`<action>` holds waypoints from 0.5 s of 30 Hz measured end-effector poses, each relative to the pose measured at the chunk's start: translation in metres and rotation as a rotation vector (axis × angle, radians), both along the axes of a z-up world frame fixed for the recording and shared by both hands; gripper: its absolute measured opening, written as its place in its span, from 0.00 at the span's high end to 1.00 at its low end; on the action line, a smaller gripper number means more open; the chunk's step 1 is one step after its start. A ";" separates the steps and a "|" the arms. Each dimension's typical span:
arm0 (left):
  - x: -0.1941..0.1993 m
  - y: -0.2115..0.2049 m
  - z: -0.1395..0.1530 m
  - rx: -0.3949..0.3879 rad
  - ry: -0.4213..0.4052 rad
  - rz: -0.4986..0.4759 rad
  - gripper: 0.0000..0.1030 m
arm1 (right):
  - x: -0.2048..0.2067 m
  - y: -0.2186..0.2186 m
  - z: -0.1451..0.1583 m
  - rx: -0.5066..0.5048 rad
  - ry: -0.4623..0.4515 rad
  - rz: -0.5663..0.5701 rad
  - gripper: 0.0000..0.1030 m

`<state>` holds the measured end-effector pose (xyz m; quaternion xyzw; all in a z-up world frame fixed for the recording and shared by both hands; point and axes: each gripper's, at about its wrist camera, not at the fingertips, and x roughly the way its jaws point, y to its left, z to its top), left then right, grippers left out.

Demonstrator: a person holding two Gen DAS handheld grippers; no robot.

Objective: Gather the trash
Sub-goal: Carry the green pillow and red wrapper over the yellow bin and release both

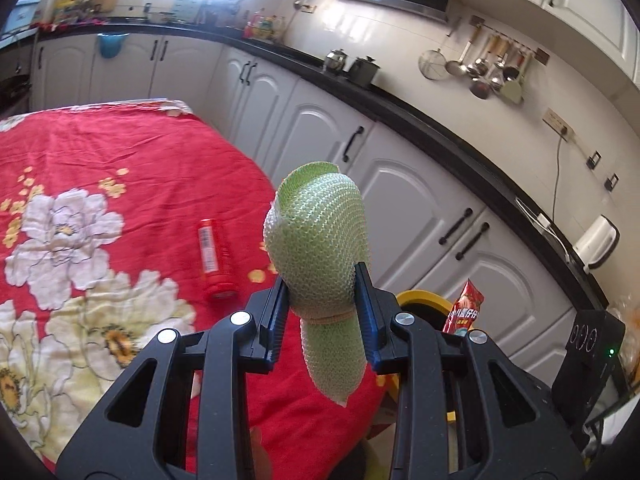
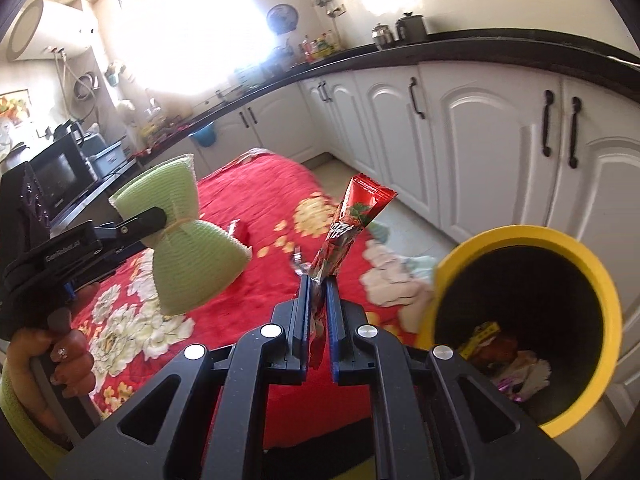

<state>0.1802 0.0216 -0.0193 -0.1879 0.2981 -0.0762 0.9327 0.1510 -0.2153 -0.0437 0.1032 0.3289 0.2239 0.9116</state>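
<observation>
Both grips loaded, above the table's edge.
Left gripper (image 1: 322,300) pinching green foam net (image 1: 320,248) at its banded waist; right gripper (image 2: 318,300) clamped on red snack wrapper (image 2: 352,220). Just right, yellow bin (image 2: 600,280) gaping open; red tube (image 1: 214,258) lying on red floral tablecloth (image 1: 120,152).

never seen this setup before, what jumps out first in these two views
The pale green foam net sleeve, cinched by a rubber band, is clamped in the left hand-held gripper over the red floral tablecloth. The right hand-held gripper pinches a red snack wrapper beside the yellow-rimmed trash bin, which already holds scraps.
</observation>
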 end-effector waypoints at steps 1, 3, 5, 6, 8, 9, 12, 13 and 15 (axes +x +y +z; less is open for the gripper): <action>0.000 -0.004 0.000 0.003 -0.001 -0.005 0.77 | -0.001 -0.004 0.000 -0.001 -0.002 -0.007 0.93; 0.002 -0.012 0.000 0.007 -0.003 -0.019 0.76 | -0.002 -0.014 0.001 -0.004 -0.009 -0.023 0.93; 0.003 -0.021 0.001 0.013 -0.005 -0.035 0.76 | -0.004 -0.023 0.001 -0.005 -0.012 -0.040 0.93; 0.004 -0.027 0.001 0.016 -0.006 -0.044 0.76 | -0.005 -0.027 0.000 -0.005 -0.013 -0.048 0.93; 0.005 -0.035 0.000 0.021 -0.006 -0.055 0.76 | -0.007 -0.038 -0.001 -0.006 -0.013 -0.067 0.93; 0.006 -0.040 0.000 0.024 -0.005 -0.063 0.76 | -0.006 -0.043 -0.002 -0.006 -0.011 -0.074 0.93; 0.007 -0.052 -0.001 0.033 -0.005 -0.082 0.76 | -0.006 -0.059 -0.007 -0.003 -0.005 -0.104 0.93; 0.008 -0.058 -0.001 0.038 -0.004 -0.091 0.76 | -0.006 -0.063 -0.008 -0.002 -0.003 -0.111 0.93; 0.010 -0.069 -0.003 0.046 -0.001 -0.109 0.76 | -0.007 -0.073 -0.012 0.002 0.003 -0.134 0.93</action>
